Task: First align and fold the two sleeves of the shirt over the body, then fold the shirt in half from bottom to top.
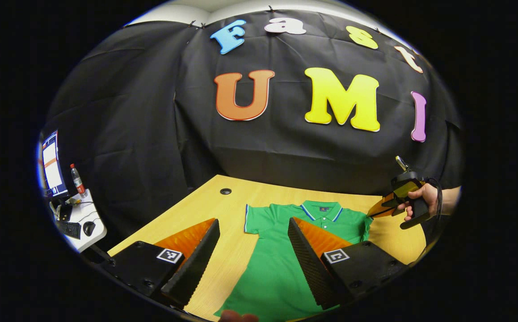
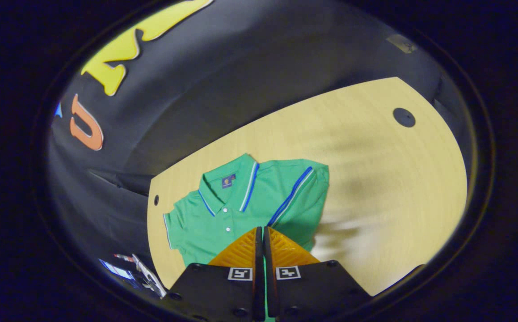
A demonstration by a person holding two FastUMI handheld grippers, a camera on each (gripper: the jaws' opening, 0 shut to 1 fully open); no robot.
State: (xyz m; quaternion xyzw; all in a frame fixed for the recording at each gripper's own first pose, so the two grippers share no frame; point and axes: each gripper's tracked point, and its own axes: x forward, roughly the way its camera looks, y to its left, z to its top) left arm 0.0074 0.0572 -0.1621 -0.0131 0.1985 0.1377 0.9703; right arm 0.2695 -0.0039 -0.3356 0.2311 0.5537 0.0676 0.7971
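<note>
Green shirt (image 1: 281, 264) lies flat on the wooden table (image 1: 223, 250), collar toward the booth wall. The left gripper (image 1: 252, 250) hangs wide open above its near half. Farther right, the right gripper (image 2: 261, 235) hovers over the folded-in sleeve (image 2: 301, 188), fingers pressed together, holding nothing.

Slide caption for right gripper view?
Right gripper shut above green polo shirt, one sleeve folded over, on wooden table.
</note>
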